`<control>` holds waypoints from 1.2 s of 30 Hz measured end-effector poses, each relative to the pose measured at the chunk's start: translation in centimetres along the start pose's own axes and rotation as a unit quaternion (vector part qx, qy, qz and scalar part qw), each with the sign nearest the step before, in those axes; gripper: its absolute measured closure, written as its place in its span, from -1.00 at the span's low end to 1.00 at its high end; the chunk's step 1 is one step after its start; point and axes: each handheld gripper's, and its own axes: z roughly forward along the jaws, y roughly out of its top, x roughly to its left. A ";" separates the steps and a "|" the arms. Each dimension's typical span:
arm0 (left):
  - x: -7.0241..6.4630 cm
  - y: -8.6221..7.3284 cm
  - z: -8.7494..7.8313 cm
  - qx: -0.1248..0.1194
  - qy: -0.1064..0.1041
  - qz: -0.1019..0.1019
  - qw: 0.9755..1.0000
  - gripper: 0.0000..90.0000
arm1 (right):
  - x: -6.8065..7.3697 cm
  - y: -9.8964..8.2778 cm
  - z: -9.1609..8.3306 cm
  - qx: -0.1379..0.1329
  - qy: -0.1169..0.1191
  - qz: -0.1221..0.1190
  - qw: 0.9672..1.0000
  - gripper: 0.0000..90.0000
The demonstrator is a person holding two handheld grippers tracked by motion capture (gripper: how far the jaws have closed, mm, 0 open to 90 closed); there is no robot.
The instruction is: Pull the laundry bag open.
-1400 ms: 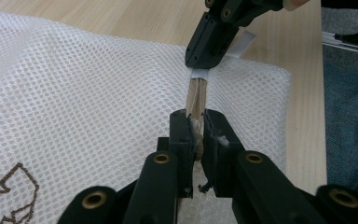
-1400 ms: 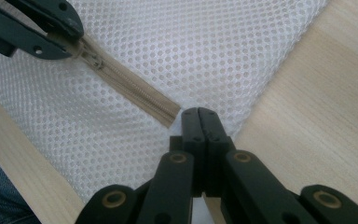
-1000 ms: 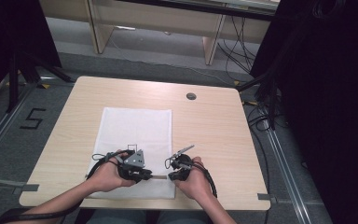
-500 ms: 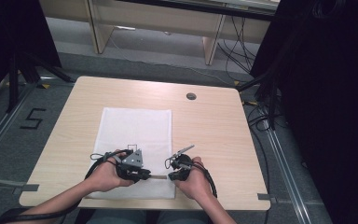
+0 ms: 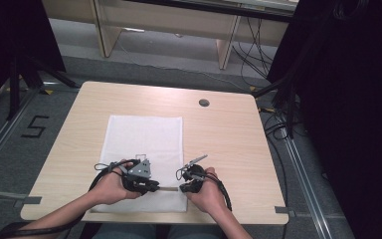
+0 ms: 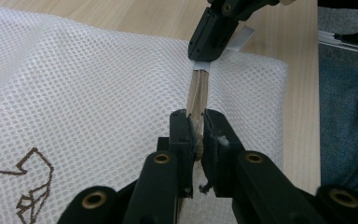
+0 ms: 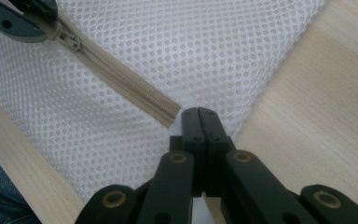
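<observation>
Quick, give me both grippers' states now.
Left gripper: shut on the zipper of the mesh bag.
Right gripper: shut, pinching the bag's edge at the zipper's end.

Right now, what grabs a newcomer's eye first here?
The white mesh bag lying flat on the near half of the wooden table. At its near edge, the left gripper and right gripper each pinch the beige zipper, one at each end.

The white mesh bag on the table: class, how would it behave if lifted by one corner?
The white mesh bag would probably droop and fold, since its open netting lies limp and flat on the table. It looks light, being thin and apparently empty. The tan zipper may stay a little straighter than the netting, as it holds a line between the left tongs and right tongs.
</observation>
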 end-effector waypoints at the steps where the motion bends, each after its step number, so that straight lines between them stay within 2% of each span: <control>1: 0.0 0.0 0.0 0.000 0.000 0.000 1.000 0.82 | 0.0 0.0 0.0 0.000 0.000 -0.001 1.000 1.00; 2: 0.0 0.0 0.0 0.003 0.002 0.001 1.000 0.82 | 0.0 0.0 0.0 0.000 0.000 -0.001 1.000 1.00; 4: -0.1 -0.1 0.0 -0.006 -0.001 -0.007 1.000 0.82 | 0.0 0.0 0.0 0.000 0.000 0.000 1.000 1.00; 6: 0.0 -0.1 -0.1 0.001 0.001 0.000 1.000 0.82 | 0.0 0.0 0.0 0.003 0.000 0.002 1.000 1.00; 7: 0.0 -0.2 -0.1 -0.006 -0.001 -0.008 1.000 0.82 | 0.0 0.0 0.0 0.002 0.000 0.004 1.000 1.00; 11: 0.1 -0.3 -0.3 -0.001 0.000 -0.002 1.000 0.82 | 0.0 0.0 0.0 0.002 0.000 0.004 1.000 1.00; 12: 0.0 -0.3 -0.3 -0.008 -0.002 -0.011 1.000 0.82 | 0.0 0.0 0.0 0.002 0.000 0.004 1.000 1.00; 14: 0.1 -0.3 -0.4 0.004 0.002 0.003 1.000 0.82 | 0.0 0.0 0.0 0.002 0.000 0.004 1.000 1.00; 15: 0.0 -0.3 -0.4 -0.004 -0.001 -0.007 1.000 0.82 | 0.0 0.0 0.0 0.002 0.000 0.003 1.000 1.00; 18: 0.0 -0.4 -0.5 -0.006 0.000 -0.010 1.000 0.82 | 0.0 0.0 0.0 0.002 0.000 0.003 1.000 1.00; 19: 0.1 -0.4 -0.6 0.002 0.003 0.001 1.000 0.82 | 0.0 0.0 0.0 0.003 0.000 0.001 1.000 1.00; 20: 0.1 -0.4 -0.6 -0.001 0.001 -0.005 1.000 0.82 | 0.0 0.0 0.0 0.002 0.000 0.004 1.000 1.00; 23: 0.1 -0.5 -0.7 0.001 0.001 -0.002 1.000 0.82 | 0.0 0.0 0.0 0.002 -0.001 0.005 1.000 1.00; 24: 0.0 -0.5 -0.6 -0.007 -0.001 -0.010 1.000 0.82 | 0.0 0.0 0.0 0.002 -0.001 0.005 1.000 1.00; 25: 0.0 -0.6 -0.7 -0.001 0.004 -0.004 1.000 0.82 | 0.0 0.0 0.0 0.002 0.000 0.005 1.000 1.00; 27: 0.0 -0.6 -0.7 -0.007 0.001 -0.010 1.000 0.82 | 0.0 0.0 0.0 0.002 -0.001 0.005 1.000 1.00; 29: 0.1 -0.7 -0.8 0.001 0.002 -0.004 1.000 0.82 | 0.0 0.0 0.0 0.003 -0.001 0.005 1.000 1.00; 30: 0.1 -0.7 -0.8 -0.004 0.001 -0.010 1.000 0.82 | 0.0 0.0 0.0 0.002 -0.001 0.005 1.000 1.00; 32: 0.2 -0.7 -0.9 0.001 0.004 -0.002 1.000 0.82 | 0.0 0.0 0.0 0.001 -0.001 0.002 1.000 1.00; 33: 0.1 -0.7 -0.9 -0.004 0.001 -0.009 1.000 0.82 | 0.0 0.0 0.0 0.003 -0.001 0.006 1.000 1.00; 34: 0.2 -0.7 -0.9 -0.003 0.003 0.000 1.000 0.82 | 0.0 0.0 0.0 0.003 -0.001 0.006 1.000 1.00; 35: 0.2 -0.8 -1.1 0.001 0.004 -0.003 1.000 0.82 | 0.0 0.0 0.0 0.003 -0.001 0.006 1.000 1.00; 36: 0.2 -0.8 -1.0 -0.006 0.001 -0.013 1.000 0.82 | 0.0 0.0 0.0 0.003 -0.001 0.006 1.000 1.00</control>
